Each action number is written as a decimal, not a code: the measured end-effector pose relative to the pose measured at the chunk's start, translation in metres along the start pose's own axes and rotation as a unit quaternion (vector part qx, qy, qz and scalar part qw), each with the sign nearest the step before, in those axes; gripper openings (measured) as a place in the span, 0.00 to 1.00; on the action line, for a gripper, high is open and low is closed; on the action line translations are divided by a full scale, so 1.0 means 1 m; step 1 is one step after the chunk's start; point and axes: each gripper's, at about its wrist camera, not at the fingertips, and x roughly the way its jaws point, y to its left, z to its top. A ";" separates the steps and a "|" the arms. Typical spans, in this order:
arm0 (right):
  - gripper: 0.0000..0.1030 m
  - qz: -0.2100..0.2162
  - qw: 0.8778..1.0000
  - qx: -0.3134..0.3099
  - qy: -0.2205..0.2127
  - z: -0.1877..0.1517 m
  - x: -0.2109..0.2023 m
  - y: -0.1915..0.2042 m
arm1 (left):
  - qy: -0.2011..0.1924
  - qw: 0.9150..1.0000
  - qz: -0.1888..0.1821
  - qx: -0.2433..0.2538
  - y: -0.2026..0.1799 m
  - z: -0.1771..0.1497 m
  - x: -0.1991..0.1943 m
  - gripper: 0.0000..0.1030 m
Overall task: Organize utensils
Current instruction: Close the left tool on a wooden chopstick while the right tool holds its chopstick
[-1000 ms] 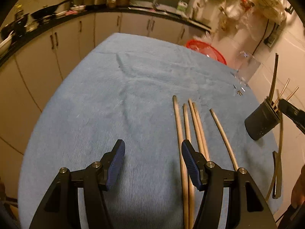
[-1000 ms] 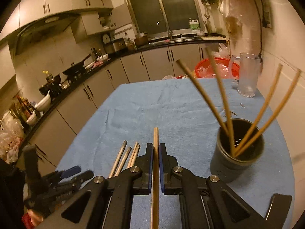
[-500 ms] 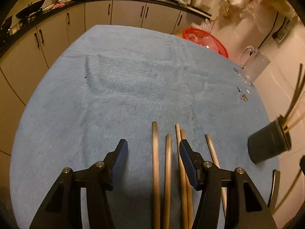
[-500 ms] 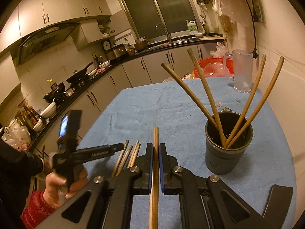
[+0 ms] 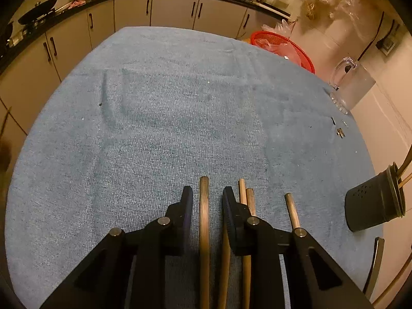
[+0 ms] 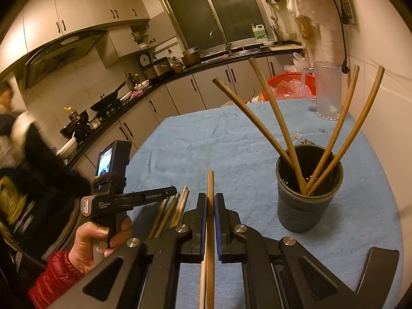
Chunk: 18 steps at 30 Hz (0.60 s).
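Several wooden chopsticks lie side by side on the blue cloth (image 5: 180,118). My left gripper (image 5: 207,193) straddles the leftmost chopstick (image 5: 204,206); its jaws are closing, with a thin gap still showing on each side of the stick. Another chopstick (image 5: 224,257) runs under the right finger (image 5: 229,206), and further ones (image 5: 292,208) lie to the right. My right gripper (image 6: 210,198) is shut on a single chopstick (image 6: 210,180), held above the cloth left of the dark grey holder (image 6: 309,200). The holder (image 5: 373,208) has several chopsticks leaning in it. A hand (image 6: 97,237) holds the left gripper (image 6: 170,193).
A frosted glass mug (image 5: 352,85) and a red basket (image 5: 283,46) stand at the table's far right. Small metal bits (image 5: 340,132) lie near the mug. A flat black object (image 6: 378,265) lies at the near right edge. Kitchen counters run behind.
My left gripper has moved right over the row of chopsticks and its jaws have narrowed around the leftmost one. The right gripper has kept still with its chopstick.
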 end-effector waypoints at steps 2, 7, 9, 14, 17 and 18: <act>0.06 -0.001 1.000 -0.001 0.000 0.000 -0.001 -0.001 | 0.002 1.000 -0.004 -0.002 0.002 0.001 0.001 0.24; 0.06 -0.002 1.000 -0.001 0.000 -0.001 -0.003 0.001 | 0.004 1.000 -0.026 -0.014 0.009 0.011 0.005 0.24; 0.06 -0.002 1.000 0.001 -0.001 -0.001 -0.005 0.001 | 0.006 0.999 -0.032 -0.018 0.011 0.014 0.005 0.21; 0.06 -0.004 1.000 0.004 -0.002 -0.001 -0.006 0.002 | 0.004 0.999 -0.033 -0.019 0.017 0.016 0.007 0.11; 0.06 -0.005 1.000 0.002 -0.001 -0.002 -0.005 0.004 | 0.007 0.999 -0.040 -0.023 0.020 0.017 0.008 0.11; 0.06 -0.005 1.000 0.001 -0.001 -0.002 -0.005 0.005 | 0.007 0.999 -0.040 -0.021 0.020 0.017 0.008 0.11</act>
